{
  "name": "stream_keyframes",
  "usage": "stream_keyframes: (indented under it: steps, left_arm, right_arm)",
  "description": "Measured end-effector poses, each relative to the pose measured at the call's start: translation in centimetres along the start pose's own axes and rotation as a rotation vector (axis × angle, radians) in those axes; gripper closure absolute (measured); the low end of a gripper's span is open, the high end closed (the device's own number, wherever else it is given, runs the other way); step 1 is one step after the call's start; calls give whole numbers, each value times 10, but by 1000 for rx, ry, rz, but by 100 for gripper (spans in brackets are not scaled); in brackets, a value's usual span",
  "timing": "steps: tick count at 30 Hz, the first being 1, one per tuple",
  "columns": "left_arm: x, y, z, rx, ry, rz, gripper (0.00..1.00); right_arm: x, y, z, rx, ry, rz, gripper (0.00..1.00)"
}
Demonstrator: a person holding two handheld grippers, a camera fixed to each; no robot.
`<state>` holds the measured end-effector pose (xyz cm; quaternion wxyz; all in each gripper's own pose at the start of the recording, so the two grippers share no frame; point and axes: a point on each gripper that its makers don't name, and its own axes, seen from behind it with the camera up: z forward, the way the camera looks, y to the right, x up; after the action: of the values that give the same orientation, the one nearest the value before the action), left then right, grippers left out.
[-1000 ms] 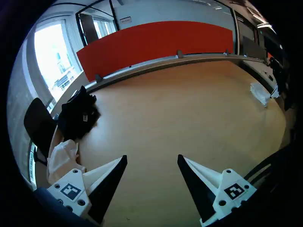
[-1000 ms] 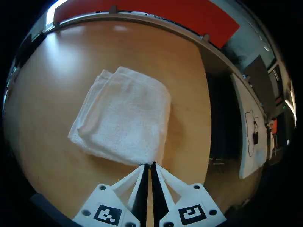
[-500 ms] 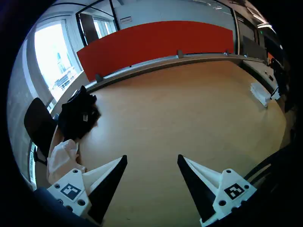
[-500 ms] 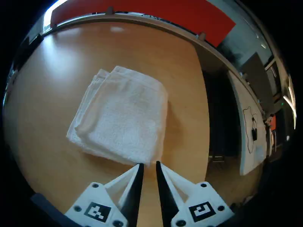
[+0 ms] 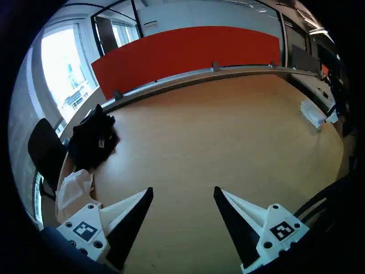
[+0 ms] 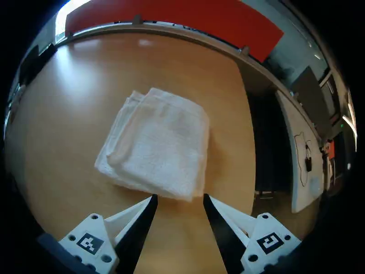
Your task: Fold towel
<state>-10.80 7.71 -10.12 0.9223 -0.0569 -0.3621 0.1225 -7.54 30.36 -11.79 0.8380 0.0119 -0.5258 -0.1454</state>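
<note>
White towel (image 6: 157,144) folded flat on wooden table (image 6: 68,91)

Black garment (image 5: 93,139) on wooden table (image 5: 205,137) near black chair (image 5: 42,147); red partition (image 5: 191,52) behind.

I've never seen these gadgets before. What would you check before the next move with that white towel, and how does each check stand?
1. Towel folded into a compact stack: ok.
2. Layer edges flush: not ok, lower layers peek out along one side.
3. Towel wholly on the table: ok.
4. Right gripper open, not clamping the towel: ok.
5. Left gripper open, holding nothing: ok.
</note>
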Motion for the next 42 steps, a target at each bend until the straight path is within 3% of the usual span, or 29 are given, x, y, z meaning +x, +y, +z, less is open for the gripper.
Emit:
stream_keyframes:
  steps: [13,17,25,37,42]
  left_arm:
    - [-2,-8,-3,5,6,-10,1]
    - [-5,-12,-4,10,4,-13,1]
    - [-11,-17,-6,16,0,-19,1]
    - [-16,-22,-9,23,-4,-22,1]
    - [-18,-25,-9,28,-5,-23,1]
  right_arm:
    - [34,-57,-3,102,81,7,24]
    - [40,-76,-2,134,92,-9,29]
    - [45,-92,4,157,84,-14,53]
    - [48,-98,12,155,68,-20,85]
    - [50,-101,10,165,71,-31,91]
